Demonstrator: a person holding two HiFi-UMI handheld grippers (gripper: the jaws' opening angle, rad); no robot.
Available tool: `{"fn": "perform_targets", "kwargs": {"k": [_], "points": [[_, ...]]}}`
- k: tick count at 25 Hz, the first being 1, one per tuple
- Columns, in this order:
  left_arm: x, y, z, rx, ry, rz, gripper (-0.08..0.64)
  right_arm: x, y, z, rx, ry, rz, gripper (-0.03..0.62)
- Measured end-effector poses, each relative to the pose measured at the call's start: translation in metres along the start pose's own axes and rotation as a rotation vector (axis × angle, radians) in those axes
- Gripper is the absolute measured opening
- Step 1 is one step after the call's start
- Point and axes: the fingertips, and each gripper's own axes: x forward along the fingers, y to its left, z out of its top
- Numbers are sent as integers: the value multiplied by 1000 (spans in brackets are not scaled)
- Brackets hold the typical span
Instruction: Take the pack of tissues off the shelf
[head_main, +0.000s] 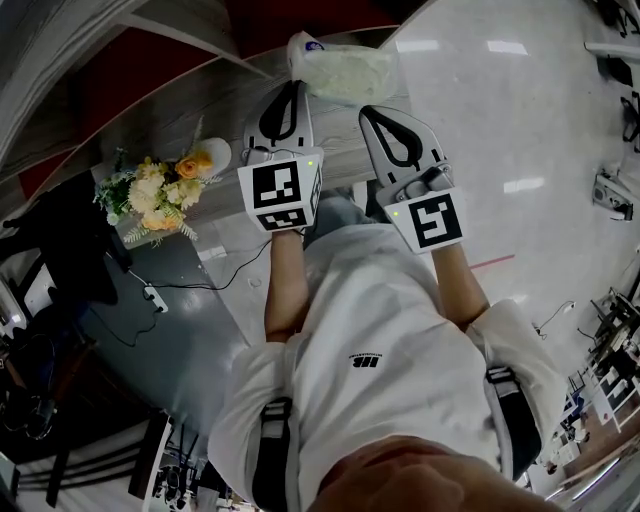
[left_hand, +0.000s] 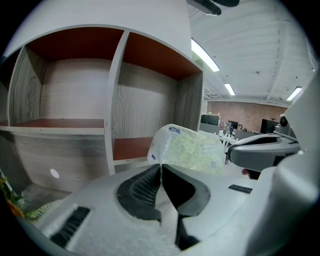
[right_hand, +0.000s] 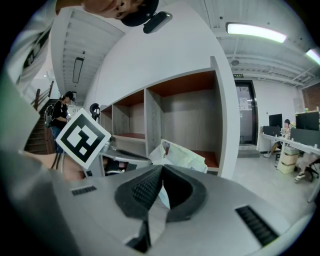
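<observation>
My left forearm (head_main: 285, 285) and right forearm (head_main: 462, 280) reach out bare ahead of my chest, side by side. My left gripper (head_main: 296, 90), white plastic with black ribbed pads, points forward and slightly down, jaws closed tip to tip. My right gripper (head_main: 372, 113), its white twin, lies just beside it, jaws likewise pressed together.
</observation>
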Motion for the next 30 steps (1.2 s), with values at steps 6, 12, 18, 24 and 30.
{"fn": "perform_targets", "kwargs": {"k": [6,12,18,24,30], "points": [[-2,-1,-18,-14,28,-4,35,-1,3,-13,7,25,1,26],[-3,-5,-43,-36,62,-11,35,-3,7,-37,19,65,12,26],[-2,-8,-70,-48,103,-12,35,-3,7,-60,28,105,13,26],[1,-10,-96,-56,146,-12,35,-3,6,-83,51,147,11,26],[6,-8,-123,-56,186,-5,35,-1,5,-102,70,179,10,26]]}}
